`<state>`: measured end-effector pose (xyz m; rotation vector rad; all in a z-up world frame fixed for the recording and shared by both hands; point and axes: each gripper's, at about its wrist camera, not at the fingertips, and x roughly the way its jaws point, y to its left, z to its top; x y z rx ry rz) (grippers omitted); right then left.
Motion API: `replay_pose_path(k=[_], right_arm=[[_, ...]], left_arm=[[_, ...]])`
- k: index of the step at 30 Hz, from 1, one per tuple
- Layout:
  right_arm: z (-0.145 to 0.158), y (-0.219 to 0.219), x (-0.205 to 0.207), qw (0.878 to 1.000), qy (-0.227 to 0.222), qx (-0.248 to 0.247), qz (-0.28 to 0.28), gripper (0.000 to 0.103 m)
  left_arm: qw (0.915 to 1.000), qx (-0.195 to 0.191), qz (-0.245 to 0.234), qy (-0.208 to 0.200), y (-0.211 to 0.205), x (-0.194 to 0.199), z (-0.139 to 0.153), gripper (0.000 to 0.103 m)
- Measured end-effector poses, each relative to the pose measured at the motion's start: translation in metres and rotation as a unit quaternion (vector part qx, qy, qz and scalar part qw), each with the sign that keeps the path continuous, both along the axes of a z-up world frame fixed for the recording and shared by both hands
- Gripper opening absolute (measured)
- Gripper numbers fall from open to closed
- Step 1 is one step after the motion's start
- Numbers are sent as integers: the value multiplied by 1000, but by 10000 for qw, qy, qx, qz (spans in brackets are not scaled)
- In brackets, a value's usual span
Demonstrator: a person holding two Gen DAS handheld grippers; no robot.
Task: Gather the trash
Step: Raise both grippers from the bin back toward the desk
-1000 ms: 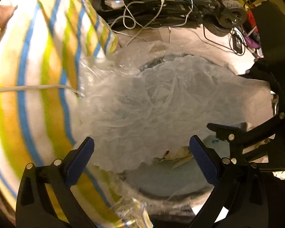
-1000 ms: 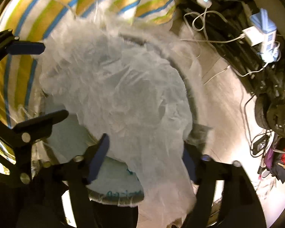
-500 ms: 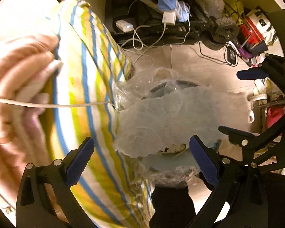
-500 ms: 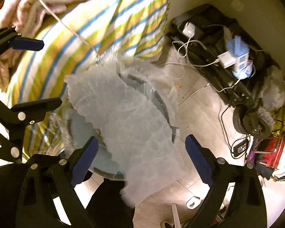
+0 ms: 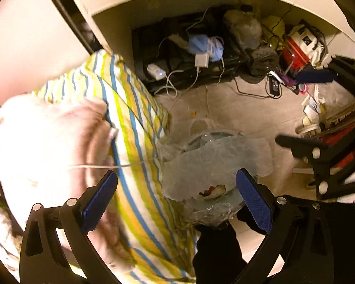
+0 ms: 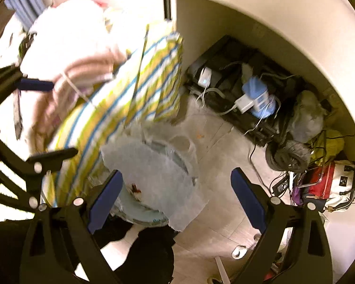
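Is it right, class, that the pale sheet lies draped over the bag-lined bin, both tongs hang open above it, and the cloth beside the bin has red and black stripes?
Not quite. The cloth has yellow and blue stripes on white, as the left wrist view shows. The rest stands: the pale sheet lies draped over the bag-lined bin, and the left tongs and right tongs hang open above it.

Ahead of your claws, the tiled floor (image 5: 229,108) carries the lined bin (image 6: 153,215), cables (image 5: 253,92) and bags (image 6: 329,184) beyond.

Striped cushion (image 5: 139,142), tangled white cables (image 5: 177,80) – red bag (image 6: 319,184), scooter wheel (image 6: 288,156)
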<state>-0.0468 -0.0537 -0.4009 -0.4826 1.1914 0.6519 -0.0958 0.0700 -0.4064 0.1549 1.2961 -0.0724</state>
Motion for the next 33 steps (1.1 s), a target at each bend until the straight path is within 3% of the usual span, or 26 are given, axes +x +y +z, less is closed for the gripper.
replay_pose_path(k=[11,19,33], right_arm=[[90,-8,2,9966,-605,240,-496,90],[142,-8,3,9911,-1002,352,-809,90],[247,-18,32,9659,-1762,884,-1679,90]], left_arm=[[9987,61,-90,-506,-5,0,75,97],[9951,-170,160,-963,5,13,123,97],[9820,-446,-286,-1814,17,64,203,97]])
